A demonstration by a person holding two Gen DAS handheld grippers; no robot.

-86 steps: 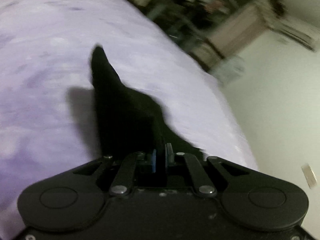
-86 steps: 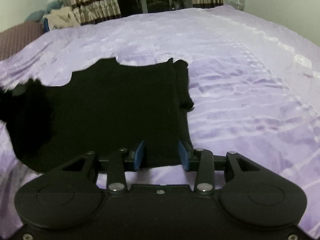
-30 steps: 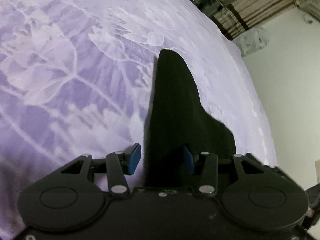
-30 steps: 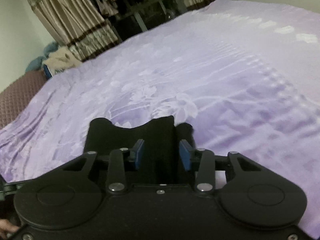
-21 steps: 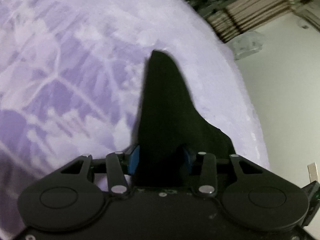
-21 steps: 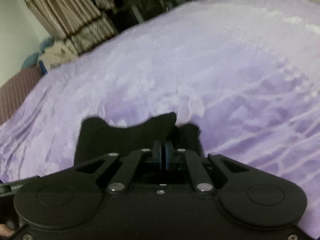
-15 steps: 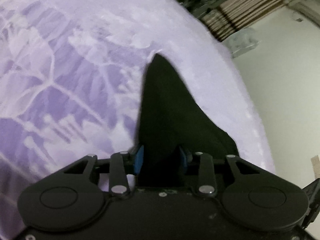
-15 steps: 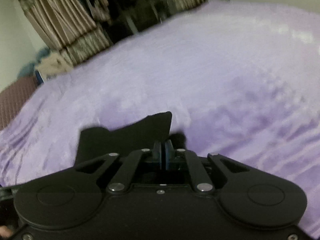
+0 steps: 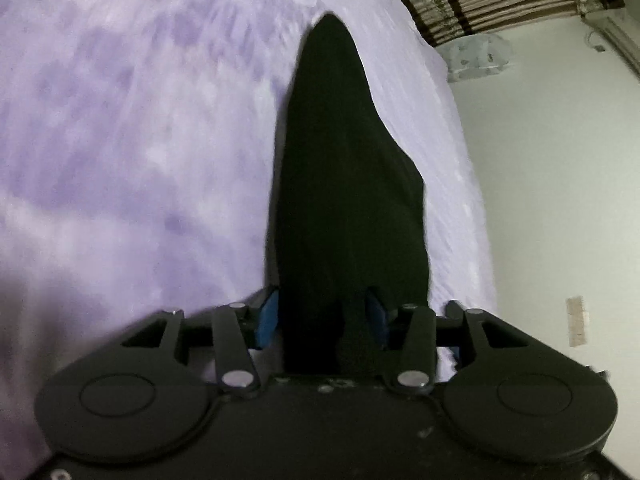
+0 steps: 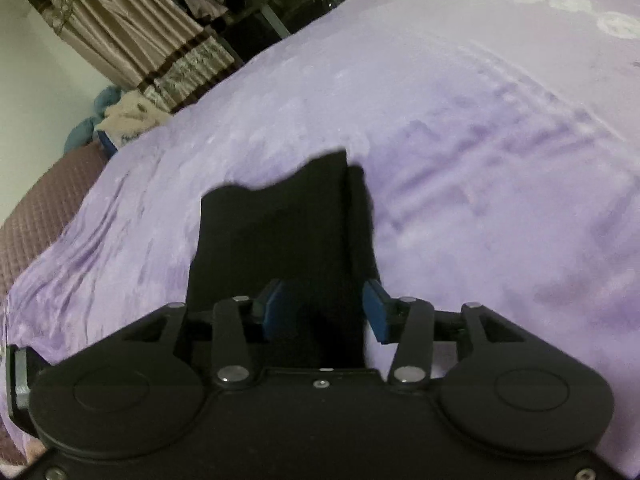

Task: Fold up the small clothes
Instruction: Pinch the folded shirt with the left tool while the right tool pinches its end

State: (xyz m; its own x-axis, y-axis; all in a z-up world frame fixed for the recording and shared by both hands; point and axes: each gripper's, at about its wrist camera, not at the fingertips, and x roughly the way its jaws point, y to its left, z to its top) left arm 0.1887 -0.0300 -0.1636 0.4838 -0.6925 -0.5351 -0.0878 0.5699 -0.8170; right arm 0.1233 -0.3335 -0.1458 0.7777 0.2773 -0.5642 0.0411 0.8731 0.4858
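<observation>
Closest in, the left gripper [image 9: 322,318] stands with its blue pads [image 9: 267,317] spread apart, and a fold of the small black knitted garment [image 9: 344,184] lies in the gap between them. Its jaws have just been opening, and the pads do not look pressed into the cloth. The right gripper [image 10: 322,310] shows the same: blue pads [image 10: 273,309] parted, jaws just opened from fully together, the garment [image 10: 280,236] running between them without being pinched.

The black cloth lies flat on the lilac flower-patterned bedspread [image 9: 132,128]. From the left side it stretches away as a long narrow tongue ending in a rounded tip. From the right it shows as a squarish folded panel with a scooped far edge and a narrow strip doubled along its right side.

Beyond the garment the bedspread [image 10: 500,140] runs on, rumpled in soft ridges. A brown quilted cover [image 10: 36,216] sits at its left edge. Farther back hang beige striped curtains [image 10: 132,36], with a blue and cream bundle [image 10: 116,116] below them, and a pale wall [image 9: 560,200].
</observation>
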